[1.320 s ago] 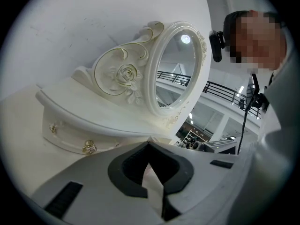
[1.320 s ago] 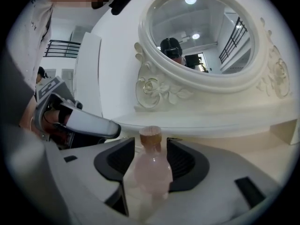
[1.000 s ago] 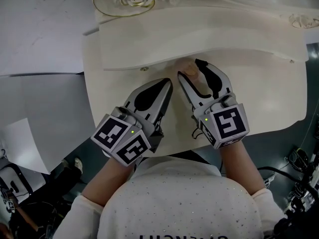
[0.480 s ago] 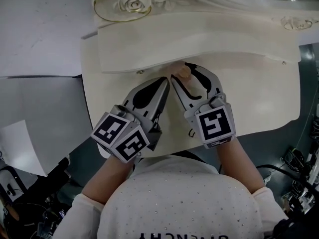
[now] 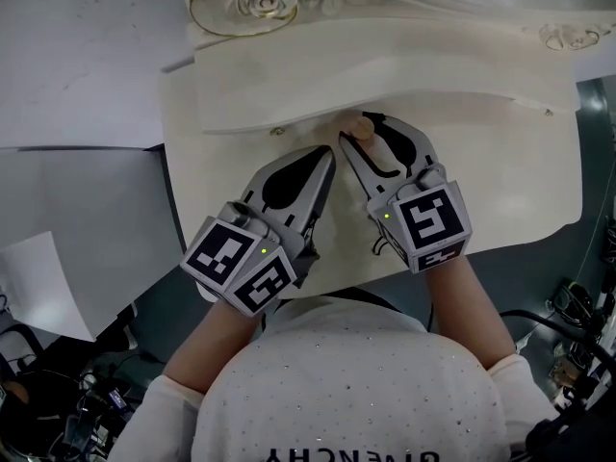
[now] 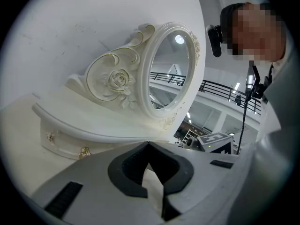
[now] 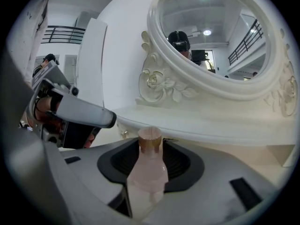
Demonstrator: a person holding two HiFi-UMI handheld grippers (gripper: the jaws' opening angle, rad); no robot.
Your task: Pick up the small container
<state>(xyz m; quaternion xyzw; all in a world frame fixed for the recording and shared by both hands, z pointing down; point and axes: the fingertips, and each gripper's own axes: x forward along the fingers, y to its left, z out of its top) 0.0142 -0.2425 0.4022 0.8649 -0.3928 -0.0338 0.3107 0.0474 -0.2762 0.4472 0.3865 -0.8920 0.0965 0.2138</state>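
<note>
Closing my right gripper (image 5: 364,135) now: its jaws stood wider a second ago and have drawn in round the small pink bottle (image 7: 147,172). It stands upright between them on the dressing table (image 5: 500,181), its tan cap (image 5: 361,127) just before the drawer front (image 6: 61,142). I judge the pads are near the bottle's sides but not yet pinching, so the lift must wait. My left gripper (image 5: 324,159) rests alongside, jaws pressed together, empty. Beyond rises the oval mirror (image 7: 220,36) in its rose-carved frame.
</note>
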